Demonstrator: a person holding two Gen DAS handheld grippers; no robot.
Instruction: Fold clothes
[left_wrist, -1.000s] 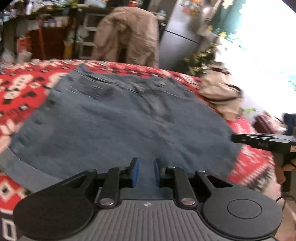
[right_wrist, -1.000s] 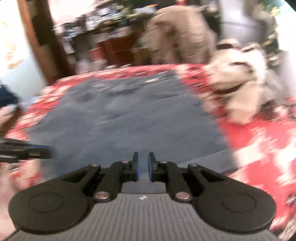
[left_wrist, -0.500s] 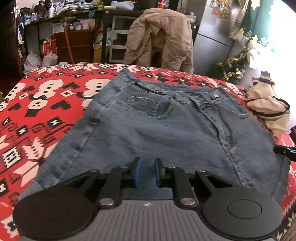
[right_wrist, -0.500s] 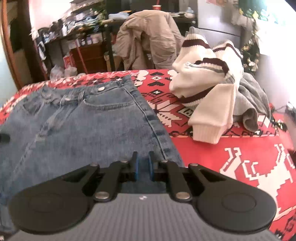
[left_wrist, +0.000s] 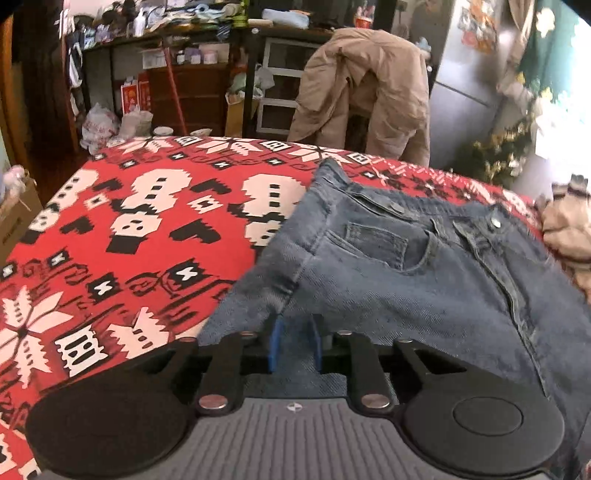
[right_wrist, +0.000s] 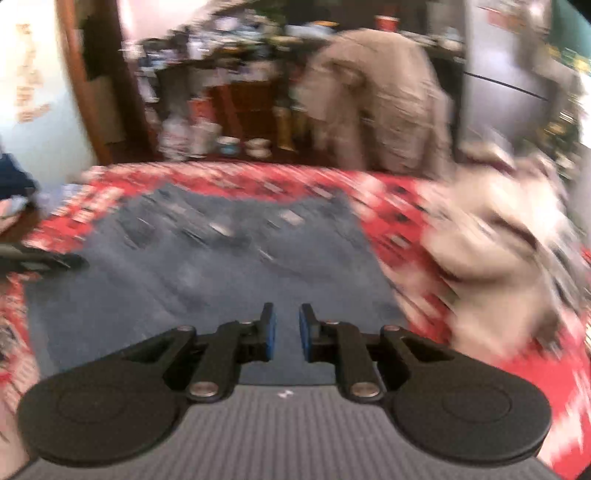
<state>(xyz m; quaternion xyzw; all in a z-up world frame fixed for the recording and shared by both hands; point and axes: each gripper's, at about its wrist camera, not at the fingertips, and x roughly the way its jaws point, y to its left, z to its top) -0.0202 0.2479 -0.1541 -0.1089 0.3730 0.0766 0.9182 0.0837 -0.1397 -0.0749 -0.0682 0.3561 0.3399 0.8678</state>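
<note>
A lived-in home: cluttered shelves (left_wrist: 177, 26), coat-draped chair (left_wrist: 369, 85), fridge (left_wrist: 465, 85).

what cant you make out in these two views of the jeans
- Right wrist view: motion blur smears the jeans and cream sweater; no detail readable.
- Left wrist view: left hand-held gripper covers the jeans' near edge; grip unclear.
- Legs cut off by the frame's bottom.

Jeans (left_wrist: 424, 288) were faded blue denim, coarse twill, metal button. Bedspread (left_wrist: 147, 236) was matt woven cloth, red-patterned. Left gripper (left_wrist: 295, 345) looked matt black plastic with blue pads, ribbed grey body, shiny rivets.
</note>
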